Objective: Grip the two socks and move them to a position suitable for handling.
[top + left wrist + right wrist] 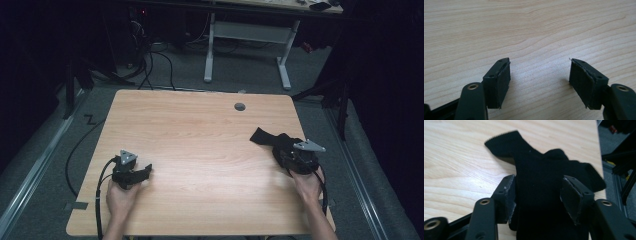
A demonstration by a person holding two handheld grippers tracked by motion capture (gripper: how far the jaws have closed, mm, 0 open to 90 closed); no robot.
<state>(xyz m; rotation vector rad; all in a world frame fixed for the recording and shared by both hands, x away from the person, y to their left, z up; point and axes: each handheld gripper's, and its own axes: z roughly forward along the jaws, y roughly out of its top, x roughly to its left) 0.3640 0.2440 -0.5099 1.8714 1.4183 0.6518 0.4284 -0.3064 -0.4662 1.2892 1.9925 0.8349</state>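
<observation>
1 black sock on table | right gripper jaws apart, straddling sock | left gripper released, nothing between

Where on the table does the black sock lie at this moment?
In the high view the black sock lies on the table near its right edge, just ahead of the right gripper, whose open jaws straddle it.

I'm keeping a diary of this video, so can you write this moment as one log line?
left claw: open, nothing between | right claw: open around black sock | sock: lying on wooden table, right side
</observation>
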